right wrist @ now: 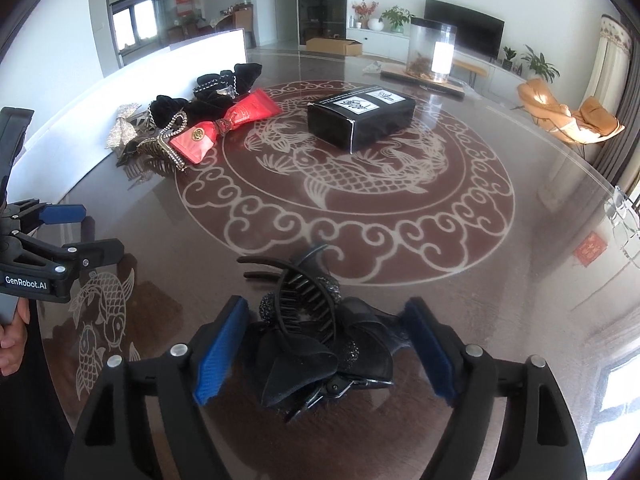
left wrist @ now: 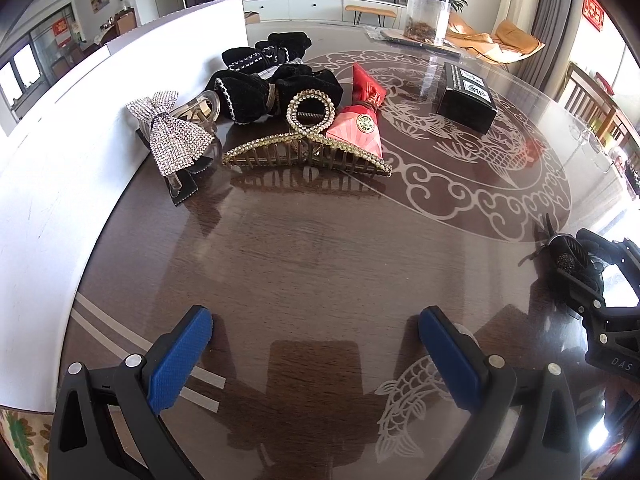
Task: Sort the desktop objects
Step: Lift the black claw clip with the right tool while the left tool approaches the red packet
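Black hair claw (right wrist: 316,332) with a soft fabric bow and beaded, glittery accents lies on the glossy table (right wrist: 500,320) at the lower centre of the right wrist view, between the two ribbed blue pads (right wrist: 218,350) of the right gripper (right wrist: 324,354). The jaws stand wide, with a gap between each pad and the clip, so nothing is gripped. Its plastic teeth curve upward toward the middle of the frame.

In the left wrist view the left gripper (left wrist: 316,354) is also spread wide at the bottom of the frame, holding nothing, above bare dark wood-grain under a reflective sheet patterned with pale fish and cloud scrolls.

Toward the upper left of that view sits a cluster: a gold-toned, rhinestone-studded claw clip (left wrist: 306,148) with a ring top, a sparkling silver bow clip (left wrist: 170,132), black velvet bows (left wrist: 272,80) with pale trim, and a red and pink pleated pouch (left wrist: 362,112) with a round gold seal. They rest beside a white board (left wrist: 60,152) edging the table.

Right of centre stands a black rectangular carton (left wrist: 466,102) with white labels, closed. At the top edge, a clear cylindrical jar (left wrist: 428,16) with a dark lid holds brownish dried material at its bottom.
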`<state>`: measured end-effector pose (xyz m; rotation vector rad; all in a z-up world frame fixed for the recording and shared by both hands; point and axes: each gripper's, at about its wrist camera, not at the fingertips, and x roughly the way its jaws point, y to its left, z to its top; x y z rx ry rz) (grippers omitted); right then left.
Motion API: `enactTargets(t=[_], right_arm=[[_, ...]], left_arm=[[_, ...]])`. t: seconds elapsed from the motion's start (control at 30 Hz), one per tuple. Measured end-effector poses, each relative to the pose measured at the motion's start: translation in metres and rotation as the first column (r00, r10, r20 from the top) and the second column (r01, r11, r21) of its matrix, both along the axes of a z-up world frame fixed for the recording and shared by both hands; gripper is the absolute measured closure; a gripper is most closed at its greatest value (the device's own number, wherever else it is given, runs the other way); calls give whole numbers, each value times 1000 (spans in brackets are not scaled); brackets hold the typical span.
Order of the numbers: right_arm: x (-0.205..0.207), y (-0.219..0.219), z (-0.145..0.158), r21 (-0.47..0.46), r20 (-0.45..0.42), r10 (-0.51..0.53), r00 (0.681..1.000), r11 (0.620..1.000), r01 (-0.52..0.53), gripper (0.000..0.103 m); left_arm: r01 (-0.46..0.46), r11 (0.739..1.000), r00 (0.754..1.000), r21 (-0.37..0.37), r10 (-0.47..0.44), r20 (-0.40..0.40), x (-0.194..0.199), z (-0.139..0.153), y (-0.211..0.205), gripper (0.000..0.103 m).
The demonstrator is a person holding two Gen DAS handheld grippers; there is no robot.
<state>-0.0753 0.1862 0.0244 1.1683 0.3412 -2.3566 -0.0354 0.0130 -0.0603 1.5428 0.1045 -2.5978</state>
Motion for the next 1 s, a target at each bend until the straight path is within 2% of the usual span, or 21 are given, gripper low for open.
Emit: enactTargets(t=[0.2, 0.33, 0.7, 1.0], right_arm=[[-1, -2, -2, 8, 12, 6, 1000, 1000, -6, 9], [-1, -3, -3, 10, 11, 5, 1000, 1000, -6, 9], [-1, -3, -3, 11, 15, 0, 1000, 1000, -1, 6], [-1, -3, -3, 11, 16, 0, 1000, 1000, 0, 6]], left_arm=[[45, 999, 999, -1, -45, -4, -1, 0, 9, 0], [92, 996, 996, -3, -92, -11, -2, 0, 19, 0], [148, 989, 988, -3, -148, -34, -23, 0, 27, 0], [212, 977, 976, -5, -212, -58, -51, 0, 35, 0]])
